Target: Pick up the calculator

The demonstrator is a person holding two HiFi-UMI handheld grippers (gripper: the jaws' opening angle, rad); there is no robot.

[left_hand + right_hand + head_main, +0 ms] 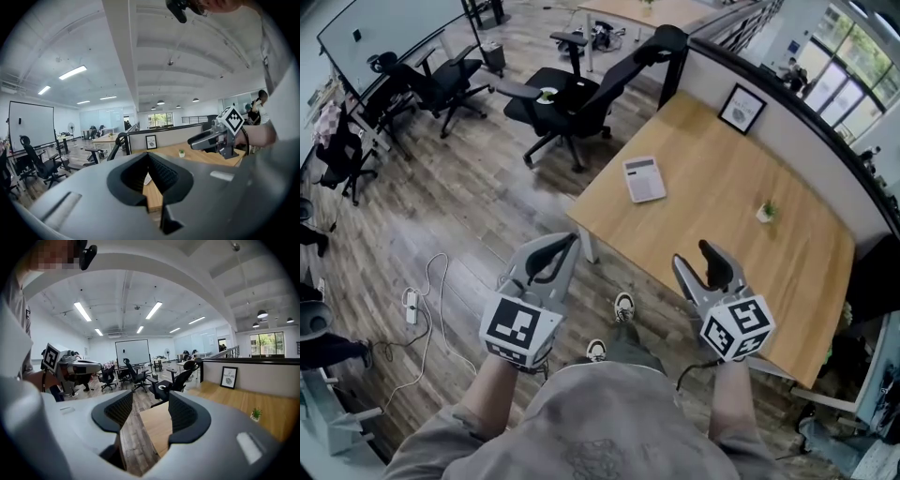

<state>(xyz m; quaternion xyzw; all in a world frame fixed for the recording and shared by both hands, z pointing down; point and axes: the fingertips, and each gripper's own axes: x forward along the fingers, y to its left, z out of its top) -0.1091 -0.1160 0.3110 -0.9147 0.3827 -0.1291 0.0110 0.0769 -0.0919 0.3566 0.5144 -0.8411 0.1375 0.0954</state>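
Note:
The white calculator [644, 179] lies flat near the far left corner of the wooden desk [722, 234]. My left gripper [570, 242] hangs over the floor just short of the desk's near left corner. Its fingertips meet with nothing held. The right gripper [694, 258] hovers over the desk's near edge with its jaws apart and empty. In the left gripper view a white sliver of the calculator [147, 178] shows through the loop behind the closed left gripper tips [149, 155]. The right gripper view shows the right gripper [151, 408] wide over the desk corner [159, 427].
A framed picture [742, 109] leans on the partition at the desk's far edge. A small potted plant [765, 211] stands to the right of the calculator. A black office chair [581, 94] sits beyond the desk. A power strip [410, 306] and cable lie on the floor.

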